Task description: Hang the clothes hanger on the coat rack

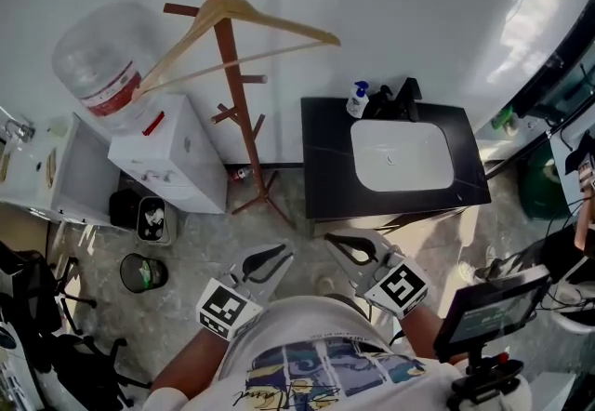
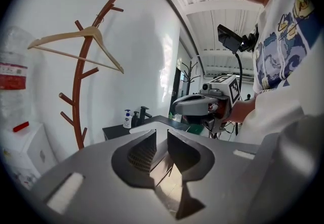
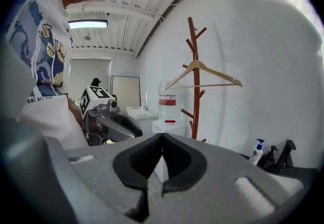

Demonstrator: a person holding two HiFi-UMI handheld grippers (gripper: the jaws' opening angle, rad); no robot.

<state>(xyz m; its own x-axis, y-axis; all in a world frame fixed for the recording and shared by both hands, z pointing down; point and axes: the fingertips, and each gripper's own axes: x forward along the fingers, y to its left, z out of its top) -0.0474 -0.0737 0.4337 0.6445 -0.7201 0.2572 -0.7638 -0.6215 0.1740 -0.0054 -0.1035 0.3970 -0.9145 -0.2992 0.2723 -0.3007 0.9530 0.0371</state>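
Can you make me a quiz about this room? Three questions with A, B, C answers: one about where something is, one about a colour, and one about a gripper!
1. Where is the hanger?
A. On the rack
B. In the sink
C. On the floor

2. What colour is the pump on the soap bottle?
A. Red
B. Blue
C. Green

3. How are the jaws of the right gripper?
A. Wide open
B. Shut on the hanger
C. Shut with nothing in them

Answers:
1. A: the hanger's hook sits over the rack, high up by the wall.
2. B: the pump is blue on a white bottle.
3. C: the right gripper view shows the jaws meeting with nothing between them.
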